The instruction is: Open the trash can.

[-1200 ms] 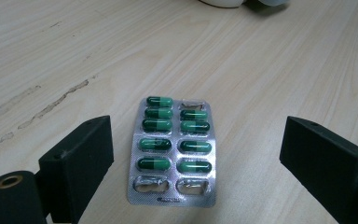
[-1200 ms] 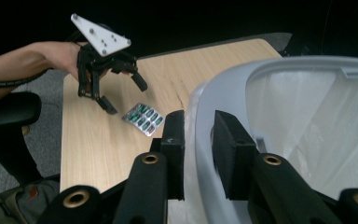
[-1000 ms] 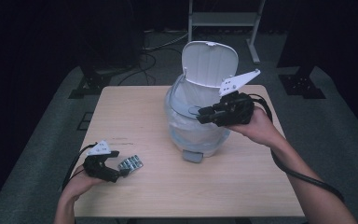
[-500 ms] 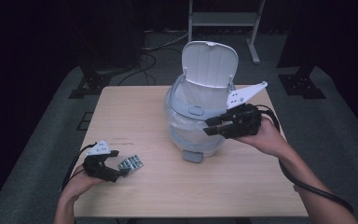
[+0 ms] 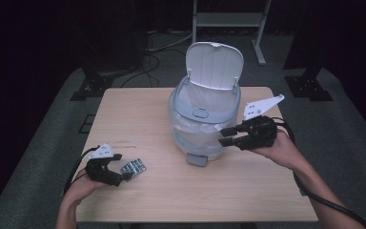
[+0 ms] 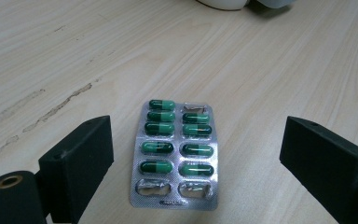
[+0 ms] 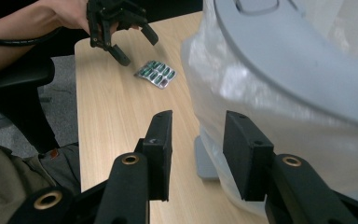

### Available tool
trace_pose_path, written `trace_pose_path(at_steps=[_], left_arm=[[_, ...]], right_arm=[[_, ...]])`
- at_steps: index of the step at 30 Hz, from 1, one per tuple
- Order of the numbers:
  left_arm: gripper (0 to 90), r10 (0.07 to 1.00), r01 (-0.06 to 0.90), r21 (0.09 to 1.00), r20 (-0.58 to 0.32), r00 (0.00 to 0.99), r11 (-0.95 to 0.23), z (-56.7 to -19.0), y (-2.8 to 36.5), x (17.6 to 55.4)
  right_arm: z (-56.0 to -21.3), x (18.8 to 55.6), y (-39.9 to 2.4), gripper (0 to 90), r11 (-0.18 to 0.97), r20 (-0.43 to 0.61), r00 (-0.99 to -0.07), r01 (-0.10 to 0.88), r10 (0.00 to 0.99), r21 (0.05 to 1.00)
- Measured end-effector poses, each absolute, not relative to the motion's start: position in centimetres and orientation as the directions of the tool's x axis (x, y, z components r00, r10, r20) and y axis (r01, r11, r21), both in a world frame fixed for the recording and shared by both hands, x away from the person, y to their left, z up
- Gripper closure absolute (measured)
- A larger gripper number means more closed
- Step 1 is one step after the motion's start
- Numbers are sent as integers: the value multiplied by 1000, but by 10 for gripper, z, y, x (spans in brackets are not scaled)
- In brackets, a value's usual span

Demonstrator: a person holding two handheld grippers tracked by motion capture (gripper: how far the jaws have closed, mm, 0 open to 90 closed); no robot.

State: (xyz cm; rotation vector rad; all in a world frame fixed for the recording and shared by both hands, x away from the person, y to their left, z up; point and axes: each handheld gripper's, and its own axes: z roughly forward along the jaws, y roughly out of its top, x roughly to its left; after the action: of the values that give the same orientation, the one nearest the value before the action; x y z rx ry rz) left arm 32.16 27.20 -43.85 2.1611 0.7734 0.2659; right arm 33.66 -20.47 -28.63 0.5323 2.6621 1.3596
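Observation:
A blister pack of green capsules (image 5: 133,167) lies flat on the wooden table near its front left. My left gripper (image 5: 122,167) rests open just behind it. In the left gripper view the pack (image 6: 176,156) lies between the two wide-apart jaws, and neither jaw touches it. A white and grey pedal bin (image 5: 205,119) with a plastic liner stands mid-table, lid up. My right gripper (image 5: 222,136) hovers at the bin's right side, pointing at it. Its jaws have just been opening, and in the right gripper view nothing is between them (image 7: 199,130). That view also shows the pack (image 7: 155,73) and the left gripper (image 7: 140,50) farther off.
The bin's grey pedal (image 5: 197,160) sticks out toward the front edge. Bare table (image 5: 138,114) lies left of the bin. A metal rack (image 5: 228,19) and cables stand on the floor behind. A black chair (image 7: 18,74) is beside the table.
My right gripper has come down and to the right from the bin's rim to beside its wall, with its jaws wider apart. The left gripper and the pack have stayed put.

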Motion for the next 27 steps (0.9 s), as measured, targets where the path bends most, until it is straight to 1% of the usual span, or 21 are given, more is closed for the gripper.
trace_pose_path(at_steps=[23, 27], left_arm=[[87, 606, 437, 750, -61, 793, -497, -441, 268, 323], [87, 603, 432, 752, -57, 796, -499, -441, 266, 323]], right_arm=[[-339, 331, -237, 527, 494, 129, -905, 335, 405, 802], [-349, 329, -242, 525, 492, 136, -901, 346, 411, 799]])
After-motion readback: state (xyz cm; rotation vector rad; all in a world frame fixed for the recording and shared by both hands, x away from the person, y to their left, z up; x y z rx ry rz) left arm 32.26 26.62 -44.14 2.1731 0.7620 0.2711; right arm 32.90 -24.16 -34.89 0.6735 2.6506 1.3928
